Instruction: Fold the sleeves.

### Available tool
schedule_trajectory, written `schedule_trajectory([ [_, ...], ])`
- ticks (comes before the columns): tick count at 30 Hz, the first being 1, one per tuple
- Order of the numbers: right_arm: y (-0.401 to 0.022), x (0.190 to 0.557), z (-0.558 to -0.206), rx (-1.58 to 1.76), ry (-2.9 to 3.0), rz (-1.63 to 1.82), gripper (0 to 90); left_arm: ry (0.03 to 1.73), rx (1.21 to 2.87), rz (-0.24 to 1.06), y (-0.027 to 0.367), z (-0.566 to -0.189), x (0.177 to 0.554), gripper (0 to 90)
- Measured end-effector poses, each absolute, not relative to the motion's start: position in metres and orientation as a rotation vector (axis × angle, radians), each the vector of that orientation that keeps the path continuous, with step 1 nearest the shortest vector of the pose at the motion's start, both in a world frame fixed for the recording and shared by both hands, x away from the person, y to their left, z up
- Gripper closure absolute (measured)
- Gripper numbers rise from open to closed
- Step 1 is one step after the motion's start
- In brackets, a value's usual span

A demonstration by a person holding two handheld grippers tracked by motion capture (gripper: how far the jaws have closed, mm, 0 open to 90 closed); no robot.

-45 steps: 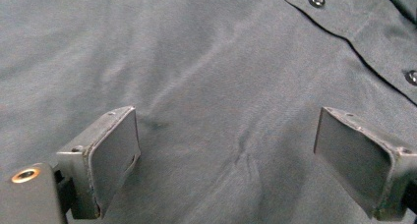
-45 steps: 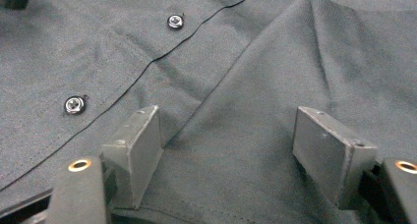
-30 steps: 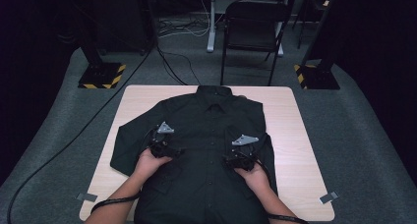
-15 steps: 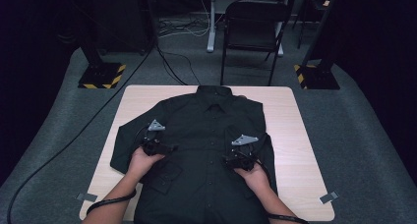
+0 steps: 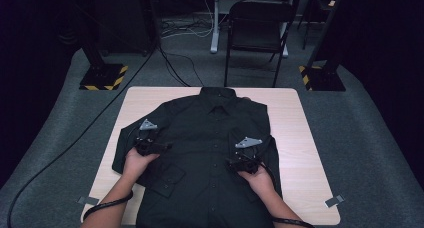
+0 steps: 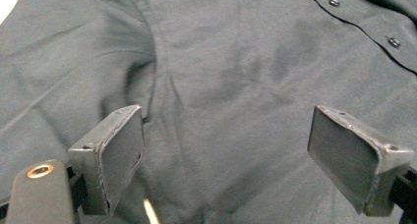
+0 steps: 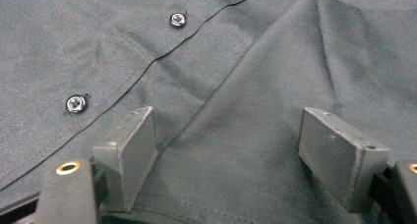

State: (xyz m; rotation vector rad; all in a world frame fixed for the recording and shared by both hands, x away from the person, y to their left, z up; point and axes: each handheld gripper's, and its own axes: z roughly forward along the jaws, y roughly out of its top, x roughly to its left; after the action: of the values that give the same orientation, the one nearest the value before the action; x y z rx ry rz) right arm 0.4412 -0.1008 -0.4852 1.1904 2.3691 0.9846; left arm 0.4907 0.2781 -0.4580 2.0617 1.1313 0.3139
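A black button-up shirt (image 5: pixel 210 128) lies face up on the wooden table (image 5: pixel 295 138), collar at the far edge and sleeves folded in. My left gripper (image 5: pixel 165 147) hovers over the shirt's left sleeve and side, jaws pointing right. In the left gripper view that gripper (image 6: pixel 226 145) is open over smooth cloth; its jaws have just been closing slightly, with nothing pinched between them. My right gripper (image 5: pixel 229 162) rests low on the shirt's right front. In the right gripper view it (image 7: pixel 231 145) stands open astride a raised fold of fabric (image 7: pixel 275 86) beside the button placket (image 7: pixel 178 19).
A black chair (image 5: pixel 257 33) stands beyond the table's far edge. Two stands with yellow-and-black bases (image 5: pixel 102 75) (image 5: pixel 320 75) flank it, and cables run across the grey floor. Bare wood shows at the table's right side and far-left corner. Tape marks (image 5: pixel 334 201) sit at the near corners.
My left hand has slid its gripper to the left across the shirt toward the sleeve. The right gripper has stayed in place.
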Motion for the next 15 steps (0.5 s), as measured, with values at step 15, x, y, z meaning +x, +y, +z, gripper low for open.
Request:
schedule_trajectory([
  [15,-0.100,0.442,-0.485,1.190,2.377,0.978,19.8,1.237,1.991,0.349,0.313,-0.454,0.491,17.3],
])
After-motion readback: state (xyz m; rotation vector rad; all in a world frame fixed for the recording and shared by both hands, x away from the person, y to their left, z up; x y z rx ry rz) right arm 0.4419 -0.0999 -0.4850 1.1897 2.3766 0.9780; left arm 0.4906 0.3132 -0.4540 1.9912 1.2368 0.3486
